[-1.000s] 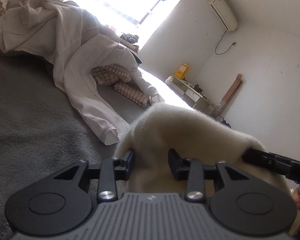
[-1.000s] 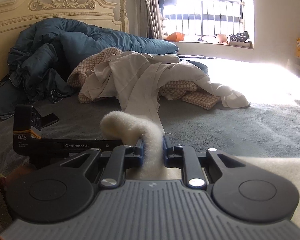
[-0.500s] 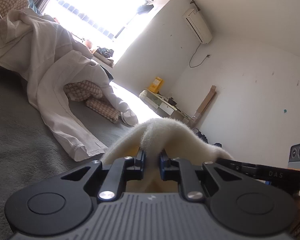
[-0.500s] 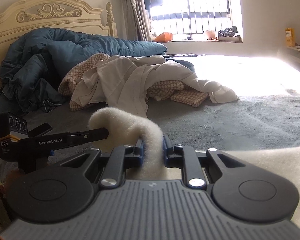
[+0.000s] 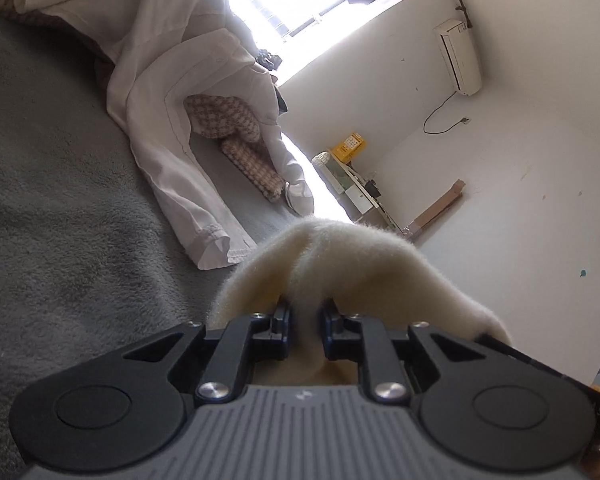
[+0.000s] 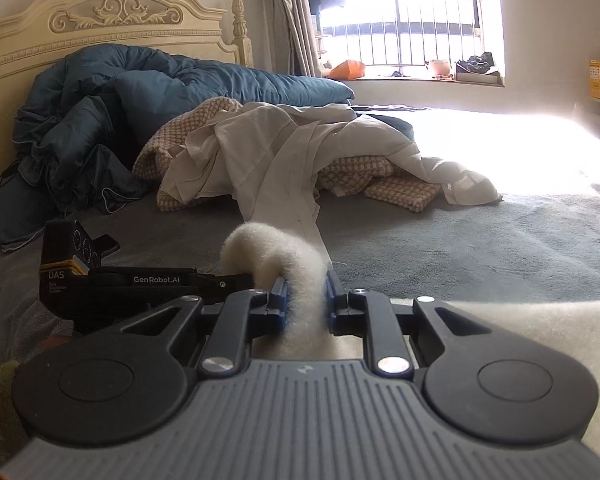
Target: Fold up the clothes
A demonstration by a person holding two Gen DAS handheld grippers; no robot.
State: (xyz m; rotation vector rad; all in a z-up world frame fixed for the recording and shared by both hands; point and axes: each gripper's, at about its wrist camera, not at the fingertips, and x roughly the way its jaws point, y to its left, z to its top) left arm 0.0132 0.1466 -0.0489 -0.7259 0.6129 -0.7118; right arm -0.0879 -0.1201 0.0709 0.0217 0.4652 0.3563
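Observation:
A cream fleece garment (image 5: 352, 264) bunches up in front of my left gripper (image 5: 305, 322), which is shut on a fold of it. My right gripper (image 6: 306, 300) is shut on another fold of the same fleece (image 6: 276, 252); more of it spreads at the lower right (image 6: 540, 328). In the right wrist view the left gripper's body (image 6: 140, 284) shows at the left, reaching to the same raised fold. Both grippers hold the fleece just above the grey bed cover (image 6: 480, 248).
A pile of white garments (image 6: 300, 152) and checked beige cloth (image 6: 400, 192) lies mid-bed. A dark blue duvet (image 6: 140, 96) is heaped against the cream headboard (image 6: 100, 28). A bright window (image 6: 420, 20) is behind. A white sleeve (image 5: 204, 220) lies near the fleece.
My left gripper has shut on the fleece fold; it was open a second ago. Its view has tilted and shifted. The right gripper keeps its grip and has barely moved.

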